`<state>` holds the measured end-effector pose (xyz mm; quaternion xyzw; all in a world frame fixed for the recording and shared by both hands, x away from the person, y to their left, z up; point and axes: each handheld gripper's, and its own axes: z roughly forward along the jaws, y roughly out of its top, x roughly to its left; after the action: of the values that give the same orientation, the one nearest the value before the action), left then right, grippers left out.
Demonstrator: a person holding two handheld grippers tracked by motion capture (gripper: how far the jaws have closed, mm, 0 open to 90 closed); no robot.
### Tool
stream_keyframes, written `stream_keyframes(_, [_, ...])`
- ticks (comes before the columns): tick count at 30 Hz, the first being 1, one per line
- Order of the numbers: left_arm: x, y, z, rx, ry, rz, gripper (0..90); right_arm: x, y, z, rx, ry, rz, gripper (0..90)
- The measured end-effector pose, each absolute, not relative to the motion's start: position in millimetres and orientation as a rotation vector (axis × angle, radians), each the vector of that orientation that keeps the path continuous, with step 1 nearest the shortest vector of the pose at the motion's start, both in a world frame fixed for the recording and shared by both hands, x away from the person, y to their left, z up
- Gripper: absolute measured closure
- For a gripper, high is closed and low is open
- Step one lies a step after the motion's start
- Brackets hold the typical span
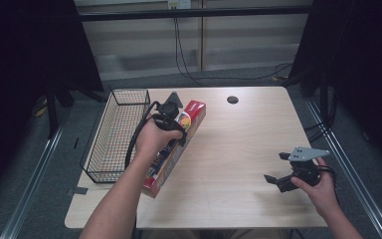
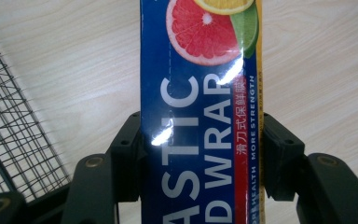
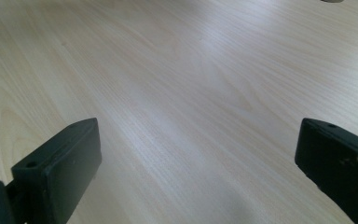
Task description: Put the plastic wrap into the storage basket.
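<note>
Looking down from the high view, we saw the left hand-held gripper (image 1: 175, 125) set across a long plastic wrap box (image 1: 176, 144) that lay flat on the tabletop (image 1: 238, 149), with the wire basket (image 1: 115, 134) just beyond the gripper's outer side. The box's long axis ran diagonally, its far end pointing away from us and toward the right, its near end reaching the tabletop's front edge. We judged the work as barely begun: the box was grasped but not yet lifted, and moving it, likely into the basket, was still ahead. The right hand-held gripper (image 1: 277, 172) hovered well apart, over bare wood.

Through the left gripper view, we found the left hand-held gripper's jaws closed against both long sides of the box, the blue printed face with its citrus picture running straight ahead between them, and the basket's mesh off to the jaws' left.

Through the right gripper view, we saw the right hand-held gripper's jaws spread wide with nothing between them but wood grain.
</note>
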<state>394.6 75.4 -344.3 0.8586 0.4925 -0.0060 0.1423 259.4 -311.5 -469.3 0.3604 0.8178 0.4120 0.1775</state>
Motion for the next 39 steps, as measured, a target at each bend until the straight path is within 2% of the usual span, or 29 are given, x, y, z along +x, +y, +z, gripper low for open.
stream_keyframes(39, [395.8, 120.8, -316.4, 2.384, 1.538, 0.021, 43.6, 259.2, -310.3, -468.5, 1.015, 2.315, 1.175, 0.2])
